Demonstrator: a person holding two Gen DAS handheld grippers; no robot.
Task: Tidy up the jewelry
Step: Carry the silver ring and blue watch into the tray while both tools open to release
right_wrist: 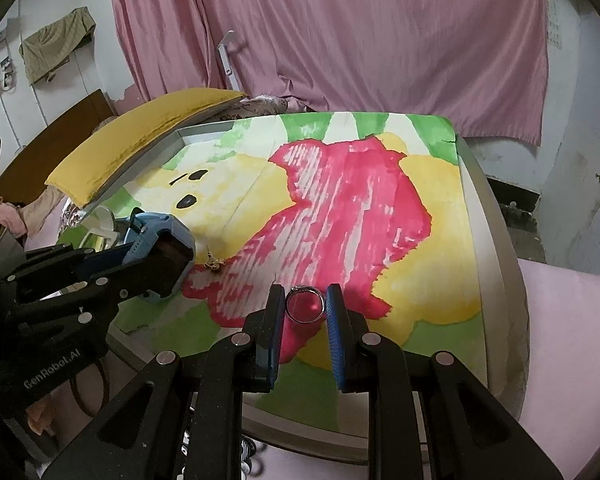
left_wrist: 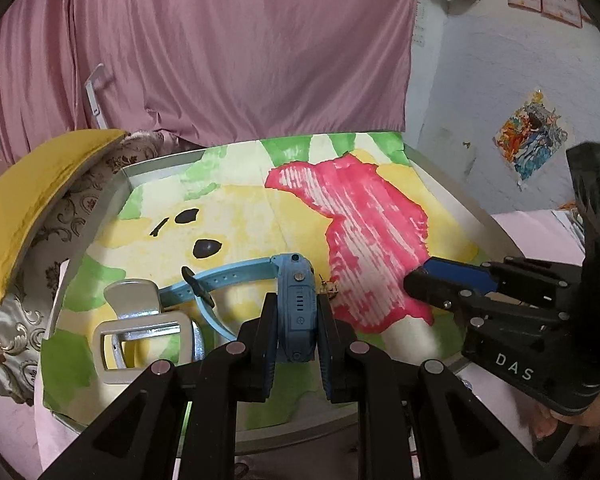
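Note:
My left gripper (left_wrist: 297, 300) is shut on the body of a light blue watch (left_wrist: 296, 276), held on edge just above the painted paper. Its strap (left_wrist: 228, 276) trails off to the left. The right wrist view shows the same watch (right_wrist: 148, 228) at the left, in the left gripper's fingers (right_wrist: 156, 276). My right gripper (right_wrist: 305, 290) is shut on a thin silver ring (right_wrist: 303, 321), held over the red patch of the painting. In the left wrist view the right gripper (left_wrist: 414, 280) reaches in from the right. A small gold trinket (left_wrist: 329, 288) (right_wrist: 214, 264) lies on the paper between the two grippers.
A painted sheet in yellow, red and green covers a grey rimmed table (right_wrist: 496, 240). A white and silver frame-shaped piece (left_wrist: 140, 332) lies at its left end by the strap. A yellow cushion (left_wrist: 40, 192) overhangs the left rim. A pink curtain (right_wrist: 340, 40) hangs behind.

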